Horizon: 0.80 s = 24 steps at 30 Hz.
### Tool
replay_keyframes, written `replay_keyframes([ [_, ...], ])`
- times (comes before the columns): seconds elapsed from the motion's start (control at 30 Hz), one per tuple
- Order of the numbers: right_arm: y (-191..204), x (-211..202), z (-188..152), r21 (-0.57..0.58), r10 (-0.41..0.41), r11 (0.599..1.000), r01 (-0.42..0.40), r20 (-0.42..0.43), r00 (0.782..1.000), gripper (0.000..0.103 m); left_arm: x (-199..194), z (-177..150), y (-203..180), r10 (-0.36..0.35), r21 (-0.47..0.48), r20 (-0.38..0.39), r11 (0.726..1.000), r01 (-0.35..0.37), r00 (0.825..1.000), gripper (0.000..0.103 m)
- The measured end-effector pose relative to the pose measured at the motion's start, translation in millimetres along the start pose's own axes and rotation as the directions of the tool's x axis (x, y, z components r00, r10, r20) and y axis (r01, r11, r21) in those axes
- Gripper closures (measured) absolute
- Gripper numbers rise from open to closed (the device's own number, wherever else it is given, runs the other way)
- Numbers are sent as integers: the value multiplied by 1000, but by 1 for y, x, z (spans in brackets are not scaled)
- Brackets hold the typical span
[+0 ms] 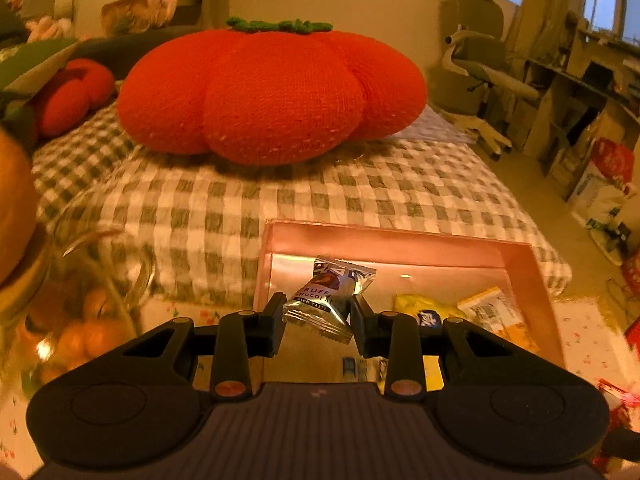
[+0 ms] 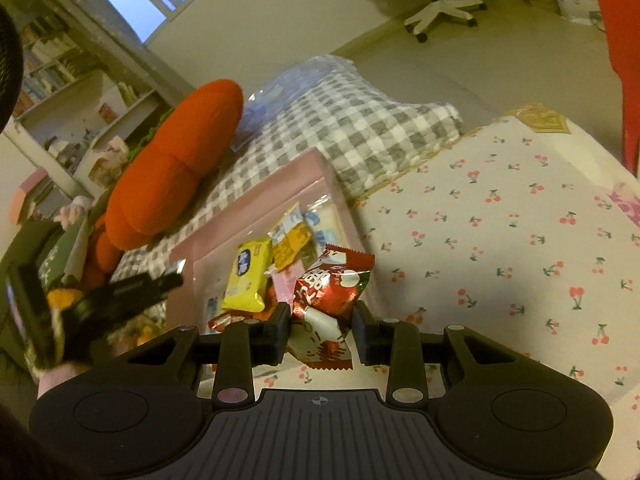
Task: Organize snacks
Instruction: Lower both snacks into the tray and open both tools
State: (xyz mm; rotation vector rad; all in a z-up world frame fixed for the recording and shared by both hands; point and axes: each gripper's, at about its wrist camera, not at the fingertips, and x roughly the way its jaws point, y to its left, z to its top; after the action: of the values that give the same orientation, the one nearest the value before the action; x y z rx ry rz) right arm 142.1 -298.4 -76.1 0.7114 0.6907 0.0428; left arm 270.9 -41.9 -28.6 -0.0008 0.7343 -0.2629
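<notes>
My left gripper (image 1: 318, 312) is shut on a silver truffle chocolate packet (image 1: 330, 298) and holds it above the near end of the pink box (image 1: 384, 240). The box holds several snack packets, among them a yellow one (image 1: 424, 306) and an orange one (image 1: 496, 312). My right gripper (image 2: 322, 320) is shut on a red and white snack packet (image 2: 330, 304) and holds it over the near right rim of the pink box (image 2: 256, 196). A yellow packet (image 2: 246, 276) and an orange packet (image 2: 292, 240) lie inside. The left gripper (image 2: 132, 288) shows blurred at the left.
A big orange pumpkin cushion (image 1: 272, 92) lies on the grey checked blanket (image 1: 224, 208) behind the box. A glass jar of oranges (image 1: 76, 320) stands at the left. The box stands beside a cherry-print cloth (image 2: 520, 248). An office chair (image 1: 480, 52) and shelves stand at the back right.
</notes>
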Motion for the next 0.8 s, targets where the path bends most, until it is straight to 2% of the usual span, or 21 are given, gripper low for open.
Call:
replay_keyframes([
  [0.23,5,12,-3,-37,14,999,-15,-31,999,71,4,-5,-10,45,76,13,996,-45,999,67],
  [0.4,8,18,0,-43,18,999,-20,-44,999,71,-7,-8,-16,42,110,19,993,-44,999,54],
  [0.8,8,45,18,-28,-2,1000,0,-67,998,69,-22,-11,-20,53,134,-16,990,-50,998,50],
])
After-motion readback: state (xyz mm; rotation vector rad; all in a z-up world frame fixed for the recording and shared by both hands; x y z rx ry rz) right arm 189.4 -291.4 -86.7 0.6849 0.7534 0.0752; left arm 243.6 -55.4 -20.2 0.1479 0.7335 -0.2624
